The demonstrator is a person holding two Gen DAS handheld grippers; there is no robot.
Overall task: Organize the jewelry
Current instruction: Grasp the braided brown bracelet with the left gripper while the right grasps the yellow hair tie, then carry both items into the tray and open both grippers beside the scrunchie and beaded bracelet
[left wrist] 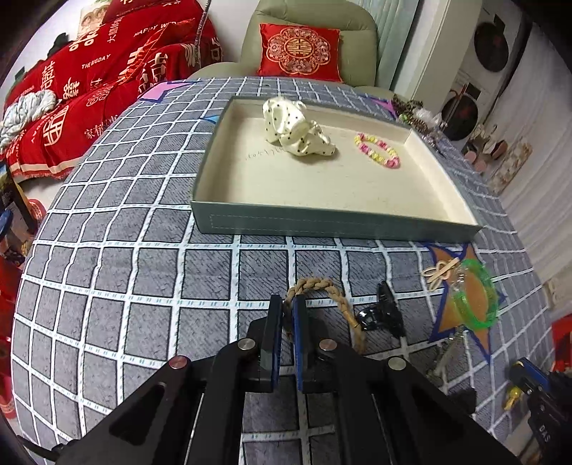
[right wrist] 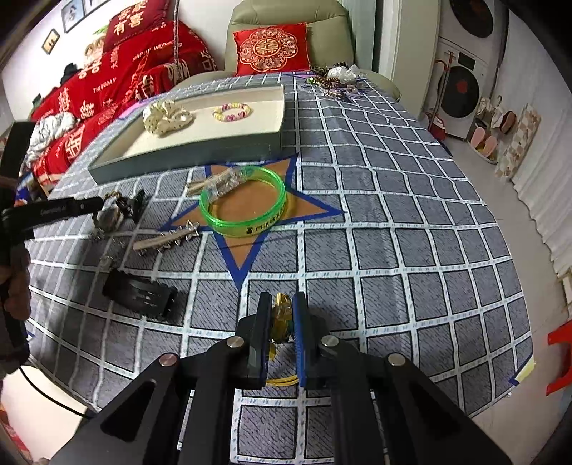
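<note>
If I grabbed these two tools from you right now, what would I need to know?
Left hand-held gripper: shut on the braided rope bracelet, still on the cloth.
Right hand-held gripper: shut on a yellow-gold piece.
Done: polka-dot scrunchie and pink-yellow bead bracelet lie in the tray.
Left: both gripped pieces, the green bangle, the black clip, the metal hair clips and the pile at the far corner.

Home living room: green armchair [left wrist: 307, 21] with red embroidered cushion [left wrist: 299, 52] past the table's far edge, sofa under red wedding throw [left wrist: 89, 86], washing machines [right wrist: 461, 89] and slippers [right wrist: 482, 143] by the wall.
</note>
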